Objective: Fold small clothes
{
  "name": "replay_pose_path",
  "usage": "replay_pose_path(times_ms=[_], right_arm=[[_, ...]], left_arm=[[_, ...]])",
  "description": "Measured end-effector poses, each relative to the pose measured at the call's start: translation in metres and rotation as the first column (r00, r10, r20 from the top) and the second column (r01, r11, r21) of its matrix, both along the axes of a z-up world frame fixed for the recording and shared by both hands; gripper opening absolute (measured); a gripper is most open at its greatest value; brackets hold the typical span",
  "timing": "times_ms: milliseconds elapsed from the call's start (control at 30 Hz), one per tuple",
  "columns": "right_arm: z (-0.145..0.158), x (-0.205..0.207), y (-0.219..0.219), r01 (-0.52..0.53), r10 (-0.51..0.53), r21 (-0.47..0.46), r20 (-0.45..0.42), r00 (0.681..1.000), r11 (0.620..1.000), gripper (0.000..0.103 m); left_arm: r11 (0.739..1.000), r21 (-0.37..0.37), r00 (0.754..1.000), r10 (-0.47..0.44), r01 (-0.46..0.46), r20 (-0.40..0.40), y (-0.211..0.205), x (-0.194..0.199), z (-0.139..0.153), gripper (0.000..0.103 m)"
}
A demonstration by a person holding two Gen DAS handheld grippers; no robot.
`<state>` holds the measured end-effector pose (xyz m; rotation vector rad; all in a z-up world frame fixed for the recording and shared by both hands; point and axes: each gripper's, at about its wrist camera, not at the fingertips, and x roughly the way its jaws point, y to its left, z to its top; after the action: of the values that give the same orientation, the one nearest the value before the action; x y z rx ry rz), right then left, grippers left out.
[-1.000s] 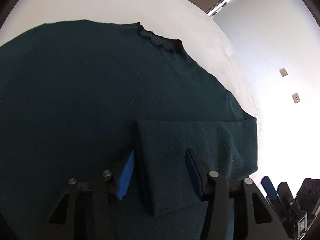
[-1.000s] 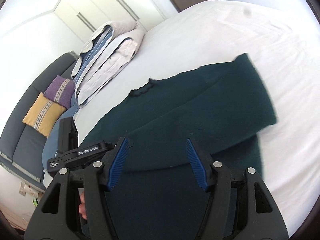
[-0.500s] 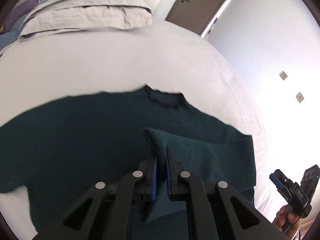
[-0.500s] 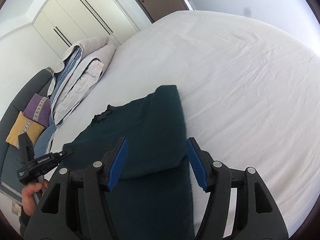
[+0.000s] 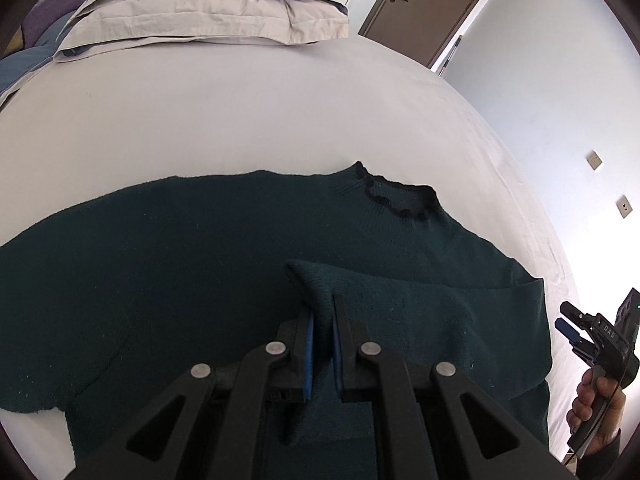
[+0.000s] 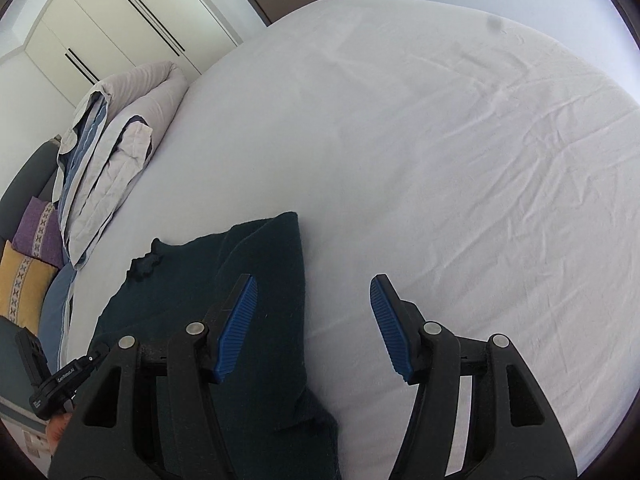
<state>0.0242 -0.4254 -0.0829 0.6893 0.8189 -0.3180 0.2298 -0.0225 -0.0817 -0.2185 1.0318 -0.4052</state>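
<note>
A dark green sweater (image 5: 200, 264) lies flat on the white bed (image 5: 240, 112), its frilled collar (image 5: 396, 196) toward the pillows. One sleeve (image 5: 432, 312) is folded across the body. My left gripper (image 5: 322, 316) is shut on the cuff end of that sleeve, lifting a ridge of knit between its blue pads. In the right wrist view the sweater (image 6: 260, 280) lies at the lower left. My right gripper (image 6: 314, 296) stands open above the sweater's right edge and bare sheet, nothing between its fingers. The right gripper (image 5: 572, 330) also shows at the left view's far right, held in a hand.
Folded grey and blue bedding (image 5: 208, 12) is stacked at the head of the bed. A sofa with purple and yellow cushions (image 6: 28, 264) stands beyond the bed's left side. White wardrobes (image 6: 132, 28) and a brown door (image 5: 428, 4) line the far walls.
My left gripper closed on the folded sleeve's cuff and drew back, lifting it. My right gripper swung rightwards off the sweater, so mostly bare sheet now lies under it.
</note>
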Motion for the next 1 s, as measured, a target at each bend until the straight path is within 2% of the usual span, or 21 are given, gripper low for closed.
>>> replay_pose_path(times_ms=[67,167,233,367,400,433,533,667,767,833,967,1000], right_arm=[[-0.003,0.014,0.0,-0.022,0.022,0.003,-0.004,1.0,1.0,0.056],[-0.009,0.033,-0.005,-0.043,0.043,-0.001,-0.034,0.998,0.999,0.045],[-0.014,0.047,0.0,-0.05,0.049,-0.007,-0.058,0.997,0.999,0.033],[-0.02,0.064,0.007,-0.078,0.072,-0.057,-0.1,0.992,0.995,0.031],[-0.021,0.068,0.008,-0.083,0.075,-0.071,-0.112,0.991,0.994,0.026],[-0.022,0.071,0.009,-0.089,0.077,-0.091,-0.129,0.989,0.992,0.015],[-0.024,0.073,0.013,-0.087,0.07,-0.113,-0.144,0.987,0.99,0.007],[-0.028,0.073,0.017,-0.076,0.057,-0.138,-0.139,0.989,0.987,0.005],[-0.031,0.07,0.009,-0.03,0.017,-0.115,-0.11,0.994,0.993,0.003],[-0.035,0.065,-0.001,0.02,-0.037,-0.135,-0.121,0.992,0.991,0.0],[-0.022,0.05,-0.005,-0.003,-0.003,-0.092,-0.061,0.998,0.996,0.0],[-0.014,0.042,0.0,-0.018,0.015,-0.094,-0.033,0.999,0.995,0.006]], left_arm=[[1.0,0.011,1.0,0.0,0.0,0.011,-0.001,-0.003,-0.002,0.009],[1.0,0.002,1.0,0.005,-0.005,0.009,0.003,-0.005,-0.009,0.009],[1.0,-0.004,1.0,0.006,-0.006,0.011,0.001,-0.003,-0.012,0.009],[1.0,-0.008,1.0,-0.003,0.003,0.012,0.002,0.001,-0.016,0.009],[1.0,-0.006,1.0,-0.006,0.006,0.011,0.002,0.002,-0.016,0.009],[1.0,-0.003,1.0,-0.008,0.008,0.011,0.002,0.003,-0.017,0.009],[1.0,0.014,1.0,-0.016,0.016,0.021,0.002,0.0,-0.022,0.009],[1.0,0.003,0.999,-0.021,0.021,0.038,0.006,-0.004,-0.026,0.01],[1.0,-0.004,0.999,-0.022,0.023,0.036,0.007,-0.002,-0.026,0.01],[1.0,0.008,0.999,-0.025,0.025,0.04,0.006,-0.001,-0.025,0.01],[0.999,0.018,0.998,-0.029,0.029,0.051,0.003,0.0,-0.029,0.013],[1.0,0.014,0.998,-0.028,0.027,0.058,0.004,-0.001,-0.03,0.013]])
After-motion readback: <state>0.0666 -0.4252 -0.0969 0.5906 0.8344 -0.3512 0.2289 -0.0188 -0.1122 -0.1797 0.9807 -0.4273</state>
